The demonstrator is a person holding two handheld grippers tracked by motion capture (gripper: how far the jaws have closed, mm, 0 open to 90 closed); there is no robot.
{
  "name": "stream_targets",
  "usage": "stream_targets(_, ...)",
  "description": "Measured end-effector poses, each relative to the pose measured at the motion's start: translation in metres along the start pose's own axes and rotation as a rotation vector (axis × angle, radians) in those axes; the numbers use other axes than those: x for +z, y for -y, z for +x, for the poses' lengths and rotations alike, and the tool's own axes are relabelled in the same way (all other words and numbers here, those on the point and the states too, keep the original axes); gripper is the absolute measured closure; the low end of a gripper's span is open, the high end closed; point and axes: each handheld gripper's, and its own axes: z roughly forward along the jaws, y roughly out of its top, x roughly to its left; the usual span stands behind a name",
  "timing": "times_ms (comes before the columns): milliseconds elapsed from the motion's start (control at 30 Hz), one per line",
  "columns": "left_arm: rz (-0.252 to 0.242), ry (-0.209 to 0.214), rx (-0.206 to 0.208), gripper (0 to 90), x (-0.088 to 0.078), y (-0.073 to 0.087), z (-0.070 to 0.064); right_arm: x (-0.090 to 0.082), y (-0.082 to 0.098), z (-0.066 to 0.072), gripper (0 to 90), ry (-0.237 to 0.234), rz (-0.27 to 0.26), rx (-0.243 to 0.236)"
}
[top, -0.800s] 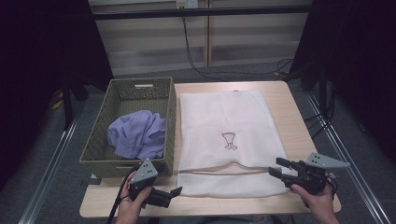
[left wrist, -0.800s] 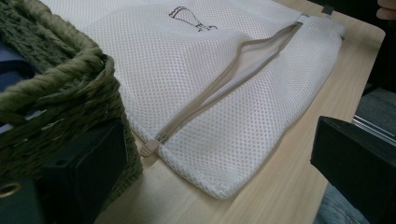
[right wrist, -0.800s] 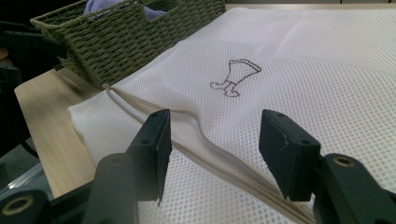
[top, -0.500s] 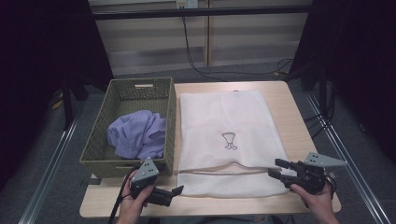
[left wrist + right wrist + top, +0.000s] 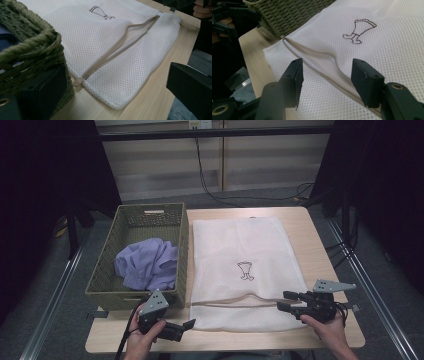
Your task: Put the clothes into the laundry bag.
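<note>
A: On the near edge of the table (image 5: 320, 240), high view: left gripper (image 5: 186, 326) rests low by the near corner of the woven basket (image 5: 100, 275), jaws spread, nothing in them. Right gripper (image 5: 287, 301) hovers at the near right side of the white mesh laundry bag (image 5: 240, 245), jaws wide, empty. Purple garment (image 5: 147, 262) lies bunched in the basket.

B: Why that layout?

A: My guess: bag flat with its zipper (image 5: 235, 300) towards the person so the mouth can be worked, the garment waiting beside it to go in.

B: Left gripper view?

A: Both jaws stand far apart at the frame's sides. Zipper pull (image 5: 78, 81) sits at the bag's near left end, just beside the basket. The zipper gapes partway.

B: Right gripper view?

A: Open jaws straddle the zipper band (image 5: 322, 62) without pressing it; likely lining up on the mouth's edge.

B: Change from earlier?

A: Right gripper has dropped slightly and edged left over the bag. Left one, bag, basket, garment unchanged.
</note>
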Motion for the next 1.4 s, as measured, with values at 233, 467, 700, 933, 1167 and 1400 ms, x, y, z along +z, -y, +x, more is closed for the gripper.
stream_targets(233,-0.011,0.005,-0.004,3.0,-0.002,0.000,0.001,0.010,-0.005,0.004,49.9,-0.009,0.023,-0.020)
stream_targets(467,-0.008,0.020,-0.004,2.9,0.000,0.000,-0.003,0.019,-0.011,0.003,55.4,-0.027,0.041,-0.034)
stream_targets(700,-0.008,0.030,0.017,2.7,-0.002,0.000,-0.008,0.030,-0.021,0.002,60.0,-0.032,0.075,-0.051)
stream_targets(933,-0.006,0.041,0.023,2.7,0.003,-0.001,-0.012,0.048,-0.039,0.002,64.6,-0.058,0.081,-0.075)
stream_targets(1167,0.002,0.044,0.033,2.7,0.005,-0.002,-0.012,0.066,-0.053,0.004,64.9,-0.074,0.093,-0.096)
stream_targets(1400,0.001,0.024,0.036,2.9,0.000,-0.002,-0.008,0.075,-0.060,0.003,66.2,-0.082,0.099,-0.113)
